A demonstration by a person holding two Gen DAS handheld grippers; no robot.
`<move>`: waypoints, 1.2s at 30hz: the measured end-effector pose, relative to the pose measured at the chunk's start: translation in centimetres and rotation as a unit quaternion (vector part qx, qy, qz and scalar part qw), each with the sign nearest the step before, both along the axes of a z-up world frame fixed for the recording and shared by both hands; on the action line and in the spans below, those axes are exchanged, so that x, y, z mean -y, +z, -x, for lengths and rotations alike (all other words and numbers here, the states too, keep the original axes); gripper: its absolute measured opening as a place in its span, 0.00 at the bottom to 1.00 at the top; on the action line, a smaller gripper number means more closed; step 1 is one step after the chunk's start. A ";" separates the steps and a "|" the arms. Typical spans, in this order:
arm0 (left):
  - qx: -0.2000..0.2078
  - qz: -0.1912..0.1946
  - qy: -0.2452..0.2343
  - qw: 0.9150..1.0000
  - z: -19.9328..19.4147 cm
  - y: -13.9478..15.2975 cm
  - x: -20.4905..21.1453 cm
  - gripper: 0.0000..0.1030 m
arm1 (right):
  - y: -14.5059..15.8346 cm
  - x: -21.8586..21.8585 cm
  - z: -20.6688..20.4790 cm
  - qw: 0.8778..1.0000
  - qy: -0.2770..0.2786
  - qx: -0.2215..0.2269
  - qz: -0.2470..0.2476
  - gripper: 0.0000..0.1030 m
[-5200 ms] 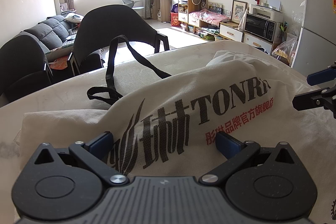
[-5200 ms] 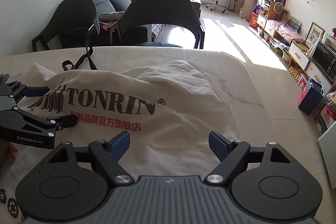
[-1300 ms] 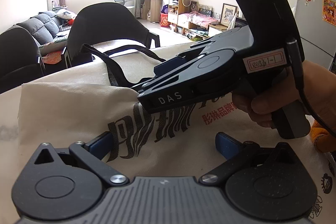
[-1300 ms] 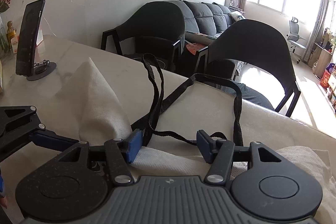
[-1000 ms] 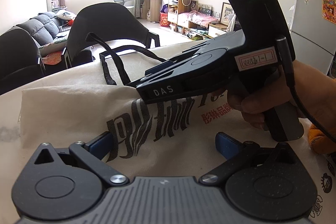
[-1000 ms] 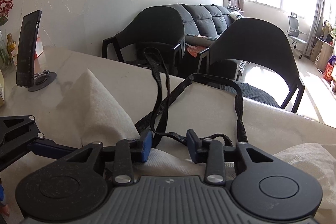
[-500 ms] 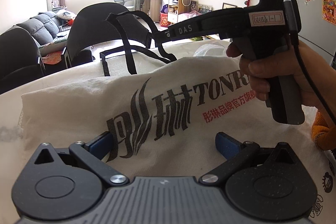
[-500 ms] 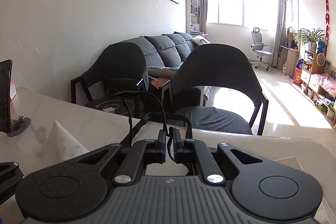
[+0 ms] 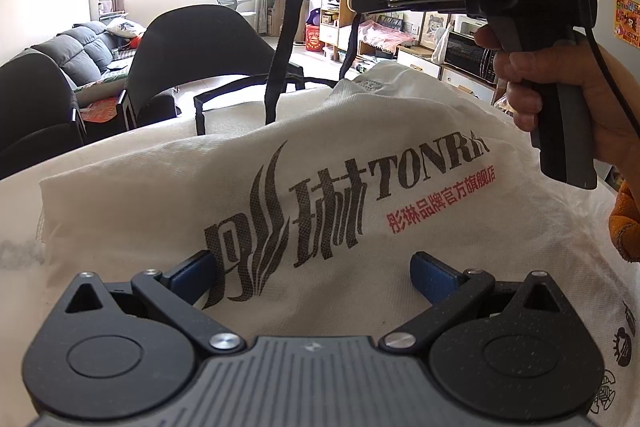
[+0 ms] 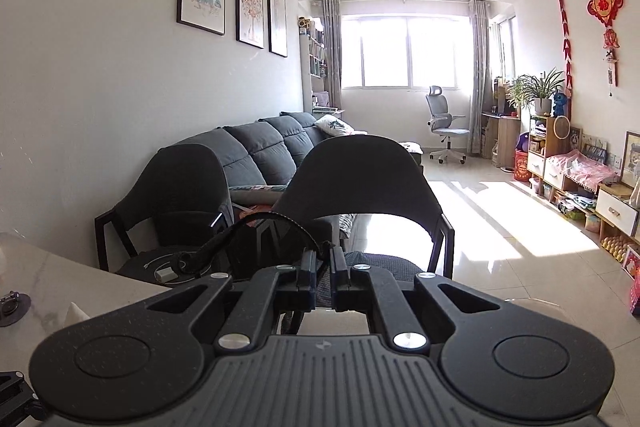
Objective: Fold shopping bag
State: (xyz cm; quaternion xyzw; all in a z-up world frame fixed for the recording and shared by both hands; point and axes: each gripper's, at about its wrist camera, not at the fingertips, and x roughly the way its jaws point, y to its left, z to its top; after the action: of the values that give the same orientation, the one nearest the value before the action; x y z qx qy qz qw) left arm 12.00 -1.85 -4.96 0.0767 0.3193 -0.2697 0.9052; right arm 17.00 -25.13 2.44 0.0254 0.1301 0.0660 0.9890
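Resting low over the bag, which lies flat on the table, the left gripper has its jaws spread wide, touching nothing firmly. Farther off, the right gripper, held in a hand, is clamped on the handles, raised above the cloth, pointing almost level. Advice: draw the straps taut, then lay them down over the printed panel, so no loop trails outside the fold.
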 end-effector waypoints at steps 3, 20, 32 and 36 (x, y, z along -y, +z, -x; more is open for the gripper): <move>0.000 -0.002 0.000 1.000 0.0 0.0 0.0 1.00 | 0.3 1.4 0.4 1.000 -0.017 0.009 -0.009 0.07; -0.001 0.000 0.002 1.000 0.1 0.0 -0.1 1.00 | -0.5 3.6 -0.2 0.998 -0.021 -0.050 -0.014 0.51; -0.009 -0.013 0.056 0.998 -0.4 1.9 -1.1 1.00 | -4.0 4.3 -3.0 0.982 -0.007 -0.190 -0.010 0.54; -0.026 -0.017 0.070 0.997 -1.0 1.3 -1.3 1.00 | -5.9 3.3 -4.0 0.976 -0.008 -0.216 0.005 0.53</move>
State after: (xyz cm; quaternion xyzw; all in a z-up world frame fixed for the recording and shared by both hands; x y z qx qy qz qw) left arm 12.97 -0.57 -3.64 0.0626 0.3523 -0.2016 0.9118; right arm 21.00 -28.40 -3.49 0.0356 0.3412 0.0502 0.9380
